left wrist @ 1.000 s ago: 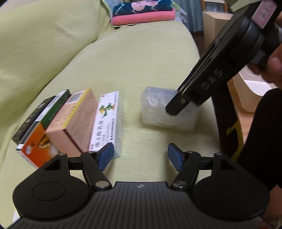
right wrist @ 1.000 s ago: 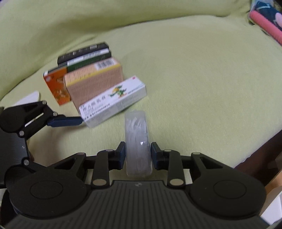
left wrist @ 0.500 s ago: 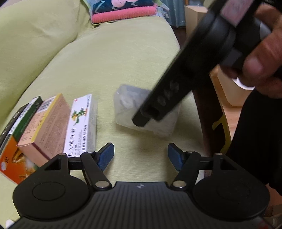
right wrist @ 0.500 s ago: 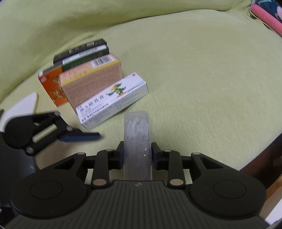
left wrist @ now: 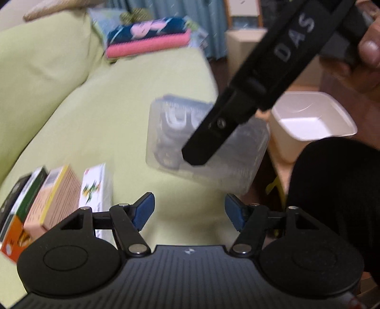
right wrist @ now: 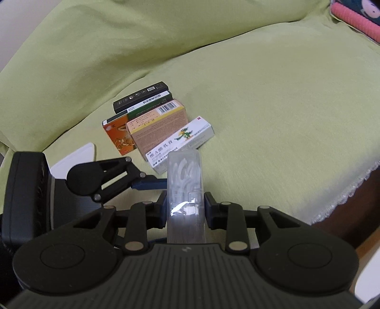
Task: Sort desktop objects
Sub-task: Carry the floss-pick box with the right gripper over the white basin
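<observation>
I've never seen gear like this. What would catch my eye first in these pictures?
Probably the clear plastic box, pinched between the fingers of the right gripper and held above the green sofa. Next, the row of colourful cartons standing side by side on the seat. The left gripper is open, holding nothing.

Sofa: I see a yellow-green cover [right wrist: 273, 99], backrest cushion [left wrist: 40, 59] at left.
Far end: folded pink and navy textiles [left wrist: 147, 39].
Beyond: curtain [left wrist: 180, 9], cardboard box [left wrist: 239, 45], white bin [left wrist: 311, 118].
</observation>
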A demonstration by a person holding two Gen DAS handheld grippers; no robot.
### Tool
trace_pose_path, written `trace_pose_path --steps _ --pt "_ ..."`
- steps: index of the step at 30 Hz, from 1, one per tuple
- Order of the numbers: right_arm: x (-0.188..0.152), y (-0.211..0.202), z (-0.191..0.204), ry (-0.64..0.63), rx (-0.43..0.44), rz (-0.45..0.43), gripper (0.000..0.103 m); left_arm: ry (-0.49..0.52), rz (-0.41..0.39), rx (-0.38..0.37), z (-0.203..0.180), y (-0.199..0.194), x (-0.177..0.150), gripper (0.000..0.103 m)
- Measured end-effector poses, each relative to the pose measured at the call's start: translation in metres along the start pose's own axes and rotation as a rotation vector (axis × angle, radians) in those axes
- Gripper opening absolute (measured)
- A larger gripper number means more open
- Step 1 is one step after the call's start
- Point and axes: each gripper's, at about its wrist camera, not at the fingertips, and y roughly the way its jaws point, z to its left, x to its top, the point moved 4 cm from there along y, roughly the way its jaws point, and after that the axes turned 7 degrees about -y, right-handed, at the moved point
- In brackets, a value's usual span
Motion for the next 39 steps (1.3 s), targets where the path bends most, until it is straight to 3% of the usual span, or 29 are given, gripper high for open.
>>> trace_pose_path --steps 8,20,39 --pt "-0.020 -0.044 -0.005 0.009 -0.030 -0.049 0.027 0.146 -0.044 -0.047 -0.049 -0.003 0.028 0.066" --pt "-0.050 -0.105 -0.039 0.049 -0.127 -0.100 0.027 0.281 -0.091 -0.165 -0.131 -0.006 0.070 0.063" --pt "-0.101 -0.160 -0.130 0.185 -0.281 -0.132 0.027 0.446 -0.115 -0.293 -0.218 0.055 0.113 0.063"
